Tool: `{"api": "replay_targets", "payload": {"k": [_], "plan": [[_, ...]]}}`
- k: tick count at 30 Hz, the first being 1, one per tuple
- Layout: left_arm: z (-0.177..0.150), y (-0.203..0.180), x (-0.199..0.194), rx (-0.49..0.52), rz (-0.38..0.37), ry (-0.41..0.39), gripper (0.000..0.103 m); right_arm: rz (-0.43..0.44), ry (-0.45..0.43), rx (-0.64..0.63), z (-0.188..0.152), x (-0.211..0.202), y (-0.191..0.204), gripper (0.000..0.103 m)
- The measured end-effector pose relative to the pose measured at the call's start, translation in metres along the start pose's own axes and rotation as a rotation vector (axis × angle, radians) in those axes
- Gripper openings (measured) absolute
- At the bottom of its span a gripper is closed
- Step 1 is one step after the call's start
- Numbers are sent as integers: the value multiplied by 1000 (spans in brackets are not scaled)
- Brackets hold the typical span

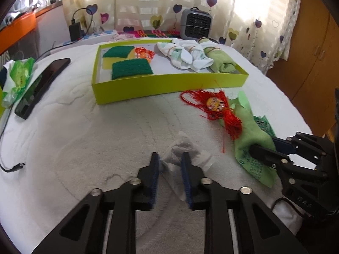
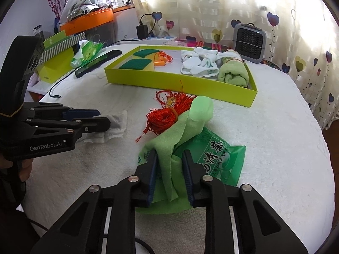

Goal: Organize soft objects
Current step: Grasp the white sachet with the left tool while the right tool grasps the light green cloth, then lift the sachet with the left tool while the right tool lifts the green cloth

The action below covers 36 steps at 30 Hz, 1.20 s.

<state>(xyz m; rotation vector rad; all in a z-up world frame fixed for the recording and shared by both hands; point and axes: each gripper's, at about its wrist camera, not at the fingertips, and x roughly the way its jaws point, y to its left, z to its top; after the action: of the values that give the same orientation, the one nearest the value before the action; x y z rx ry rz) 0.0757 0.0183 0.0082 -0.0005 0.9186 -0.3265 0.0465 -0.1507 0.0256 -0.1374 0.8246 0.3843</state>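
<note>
Your left gripper (image 1: 169,163) pinches a crumpled white tissue (image 1: 182,146) on the white blanket (image 1: 84,144), below the lime-green box (image 1: 161,84). To its right, the red tassel (image 2: 163,116) lies on the green cloth (image 2: 169,148), which your right gripper (image 2: 169,165) has clamped above a green packet (image 2: 214,158)

White blanket (image 1: 84,139) (box (image 1: 161,86), phone (image 1: 42,84))
</note>
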Motion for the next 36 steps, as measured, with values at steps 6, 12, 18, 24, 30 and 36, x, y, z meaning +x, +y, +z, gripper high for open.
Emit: {"api": "replay_targets", "payload": {"k": [6,12,18,24,30,36], "plan": [[-2,-1,-1,-5,-4,-3,16,-7,-9,-10,-1,-2,3,16],[-2,-1,-1,-5,-4,-5,16,-7,-14,-5,-1,-3,2,15],[-2,-1,-1,-5,-4,-4,15,-4,-18,-4,-1,-3,3,11],[-1,0,-1,-5,-3,-6,13,3,-26,-2,-2,-5,3,7],[0,-1,-5,-6,-4,-12,12,10,-44,7,-2,-8,1,5],[1,0,-9,-11,-2,-20,12,14,-58,15,-2,-12,-1,5]]}}
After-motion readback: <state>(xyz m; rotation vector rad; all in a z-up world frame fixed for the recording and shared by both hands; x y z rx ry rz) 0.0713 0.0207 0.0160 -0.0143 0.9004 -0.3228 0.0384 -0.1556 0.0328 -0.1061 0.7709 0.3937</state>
